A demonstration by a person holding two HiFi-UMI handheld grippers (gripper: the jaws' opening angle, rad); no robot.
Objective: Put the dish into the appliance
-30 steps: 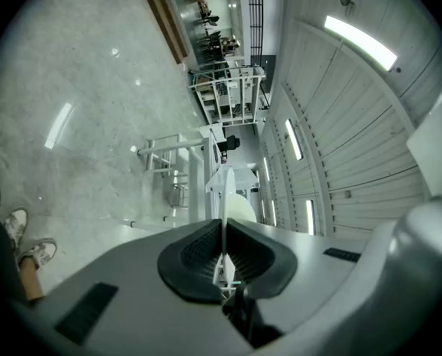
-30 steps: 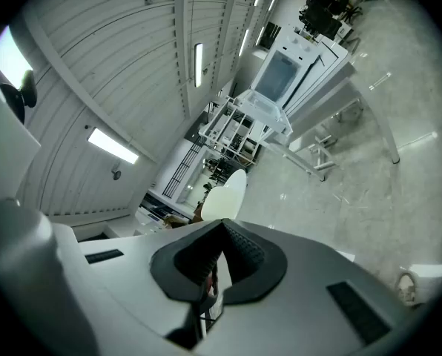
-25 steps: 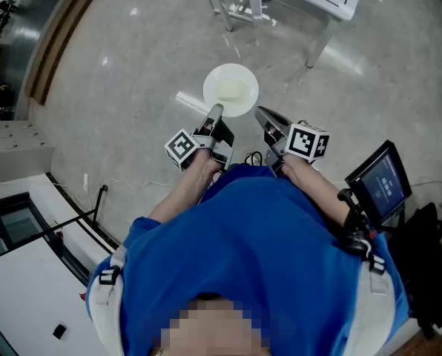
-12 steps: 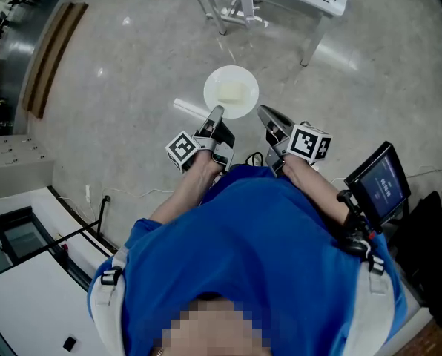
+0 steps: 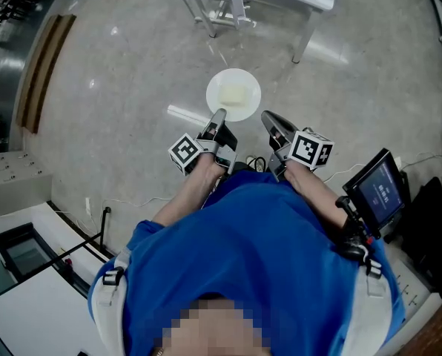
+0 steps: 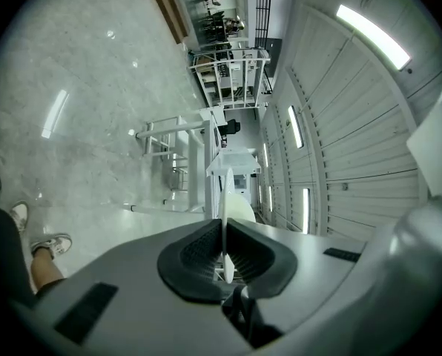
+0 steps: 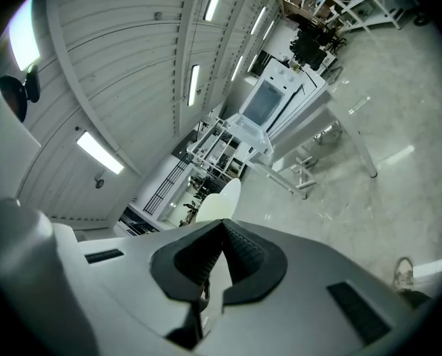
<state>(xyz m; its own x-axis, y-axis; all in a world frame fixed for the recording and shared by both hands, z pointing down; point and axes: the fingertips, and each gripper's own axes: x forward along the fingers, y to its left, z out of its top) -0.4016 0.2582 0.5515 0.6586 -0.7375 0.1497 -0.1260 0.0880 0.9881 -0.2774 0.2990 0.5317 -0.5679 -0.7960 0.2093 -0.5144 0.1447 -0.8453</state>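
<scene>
Over the grey floor [image 5: 117,87], the left gripper [image 5: 219,115] holds the round white dish [image 5: 233,93] by its near rim, the right gripper [image 5: 268,117] just beside the dish.

Dish [image 5: 233,94]: round, white, shallow; held level above floor [image 5: 132,73], near rim clamped in left gripper [image 5: 219,115]. Appliance [image 7: 268,101]: white box, grey front panel, on white table [image 7: 332,106], well apart from dish

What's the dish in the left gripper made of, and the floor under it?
Dish: white, smooth, thin-rimmed with a soft sheen; looks like glazed ceramic, though melamine or plastic is possible. Floor: grey and glossy with sharp light reflections; likely polished concrete or stone.
</scene>
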